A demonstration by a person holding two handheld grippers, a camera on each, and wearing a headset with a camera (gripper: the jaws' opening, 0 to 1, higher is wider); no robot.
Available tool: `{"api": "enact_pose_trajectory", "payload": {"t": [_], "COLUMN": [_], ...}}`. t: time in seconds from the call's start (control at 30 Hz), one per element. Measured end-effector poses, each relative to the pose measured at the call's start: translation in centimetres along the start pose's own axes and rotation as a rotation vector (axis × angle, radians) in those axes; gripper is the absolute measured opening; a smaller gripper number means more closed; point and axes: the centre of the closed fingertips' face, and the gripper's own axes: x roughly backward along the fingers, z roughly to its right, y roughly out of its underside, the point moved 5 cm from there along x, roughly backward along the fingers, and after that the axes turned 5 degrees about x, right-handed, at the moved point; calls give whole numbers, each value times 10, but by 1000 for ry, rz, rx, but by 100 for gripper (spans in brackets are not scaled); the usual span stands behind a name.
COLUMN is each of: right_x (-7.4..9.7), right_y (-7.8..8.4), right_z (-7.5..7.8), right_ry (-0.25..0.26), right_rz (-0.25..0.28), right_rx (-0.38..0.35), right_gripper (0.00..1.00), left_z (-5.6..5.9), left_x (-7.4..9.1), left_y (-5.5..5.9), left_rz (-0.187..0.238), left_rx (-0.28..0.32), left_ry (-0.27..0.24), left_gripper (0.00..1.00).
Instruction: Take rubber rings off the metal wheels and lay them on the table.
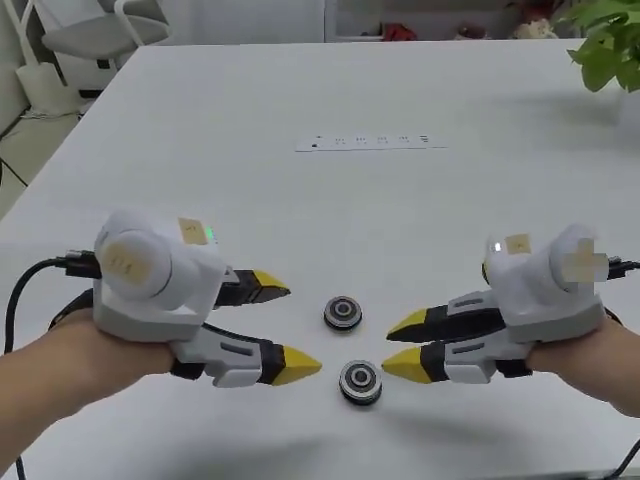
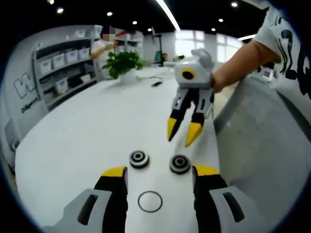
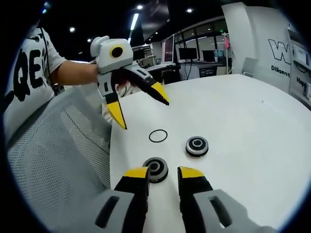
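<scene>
Count: two metal wheels, one loose rubber ring, two grippers.

The far wheel [image 1: 343,312] and the near wheel [image 1: 360,382] stand apart on the white tabletop [image 1: 250,180], between the two grippers. Whether either still carries a ring cannot be told.

The rubber ring [image 2: 149,201] lies flat on the tabletop left of both wheels and touches neither. In the left gripper view it sits between that gripper's jaws.

The left gripper [image 1: 285,325] is released, its jaws spread wide and grasping nothing. The right gripper [image 1: 402,346] is also released, its jaws narrowly apart with nothing between them. Its tips are just right of the near wheel, without contact.

Edges: the near wheel sits close to the near tabletop edge.

Open room: a broad white surface runs far to a socket strip [image 1: 370,142]. A plant [image 1: 605,45] stands at the far right.
</scene>
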Motion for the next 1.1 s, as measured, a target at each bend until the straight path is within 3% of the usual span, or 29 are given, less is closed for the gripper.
{"api": "enact_pose_trajectory", "payload": {"t": [0.3, 1.1], "right_x": [-7, -24], "right_y": [13, 26], "right_z": [-2, -8], "right_ry": [-28, -77], "right_rz": [-40, -90], "right_rx": [25, 62], "right_gripper": [21, 18], "left_z": [5, 20], "left_x": [-14, -46], "left_y": [3, 12], "left_rz": [-26, -70], "left_rx": [-17, -25], "left_ry": [36, 124], "left_gripper": [52, 43]}}
